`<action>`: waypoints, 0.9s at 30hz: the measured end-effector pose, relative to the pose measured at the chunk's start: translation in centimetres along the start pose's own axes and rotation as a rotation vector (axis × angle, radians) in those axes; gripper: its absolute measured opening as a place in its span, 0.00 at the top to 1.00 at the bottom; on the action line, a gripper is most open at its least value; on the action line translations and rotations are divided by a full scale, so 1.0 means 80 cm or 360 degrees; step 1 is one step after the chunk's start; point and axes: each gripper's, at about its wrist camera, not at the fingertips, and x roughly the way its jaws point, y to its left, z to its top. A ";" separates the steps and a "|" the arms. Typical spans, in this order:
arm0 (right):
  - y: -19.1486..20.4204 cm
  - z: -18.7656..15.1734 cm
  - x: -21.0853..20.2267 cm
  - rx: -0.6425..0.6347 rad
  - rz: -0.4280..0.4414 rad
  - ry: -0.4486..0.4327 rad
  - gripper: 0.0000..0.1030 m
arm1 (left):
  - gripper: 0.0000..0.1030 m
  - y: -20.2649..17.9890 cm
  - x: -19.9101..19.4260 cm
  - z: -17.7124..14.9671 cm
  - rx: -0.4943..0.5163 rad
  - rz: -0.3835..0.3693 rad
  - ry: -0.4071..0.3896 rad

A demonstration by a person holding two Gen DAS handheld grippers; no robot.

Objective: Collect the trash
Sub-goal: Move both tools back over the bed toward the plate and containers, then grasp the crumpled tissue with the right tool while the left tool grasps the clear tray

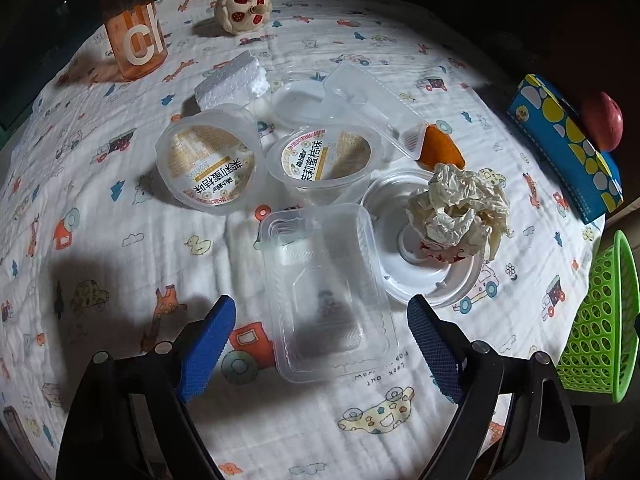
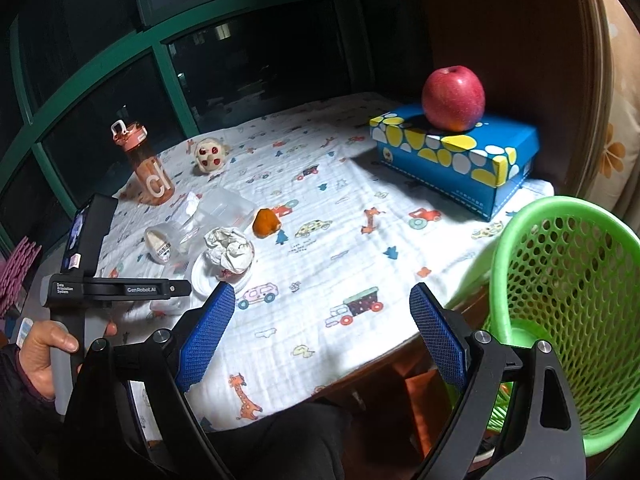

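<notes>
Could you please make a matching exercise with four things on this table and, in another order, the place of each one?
Things:
1. apple
2. crumpled paper
3. clear rectangular tray
4. green basket

Places:
A. between the open fingers of the left tool, lying on the cloth
B. on top of the blue box
C. beyond the table edge, beside the right tool
D. on a round white lid

Right pairs: 1-B, 2-D, 3-A, 4-C
</notes>
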 end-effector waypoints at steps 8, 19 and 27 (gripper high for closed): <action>0.012 0.007 0.018 -0.0039 0.0021 0.0033 0.14 | 0.40 0.003 0.007 0.002 0.0003 -0.0106 0.0009; 0.046 0.023 0.064 -0.0104 0.0126 0.0108 0.15 | 0.43 0.020 -0.014 -0.007 0.0013 -0.0176 -0.0032; 0.085 0.035 0.113 -0.0233 0.0192 0.0181 0.17 | 0.43 0.047 -0.039 -0.014 0.0000 -0.0178 -0.0073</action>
